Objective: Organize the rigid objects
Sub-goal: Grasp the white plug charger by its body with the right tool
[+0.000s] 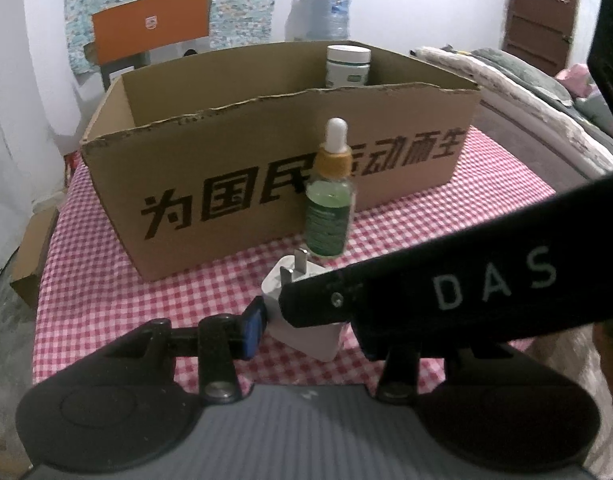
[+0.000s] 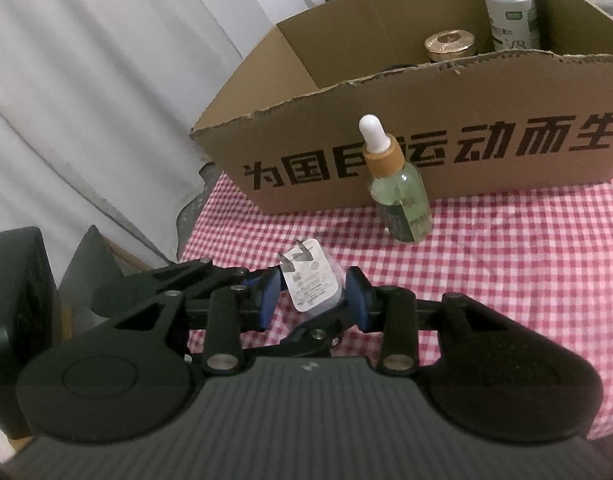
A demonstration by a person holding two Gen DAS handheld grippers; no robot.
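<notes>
In the left wrist view, we saw our left gripper [image 1: 302,320] clenched on the white charger plug [image 1: 302,312], the right gripper's black body crossing it. Beyond stood the dropper bottle [image 1: 330,196] before the cardboard box [image 1: 266,184].

In the right wrist view, our right gripper [image 2: 312,298] also grasped the plug [image 2: 310,284] above the checked cloth [image 2: 506,272].

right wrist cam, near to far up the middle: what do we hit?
white charger plug held between both grippers, right gripper and left gripper -> dropper bottle upright on the checkered cloth -> cardboard box -> gold-lidded jar and white-capped bottle inside it
</notes>
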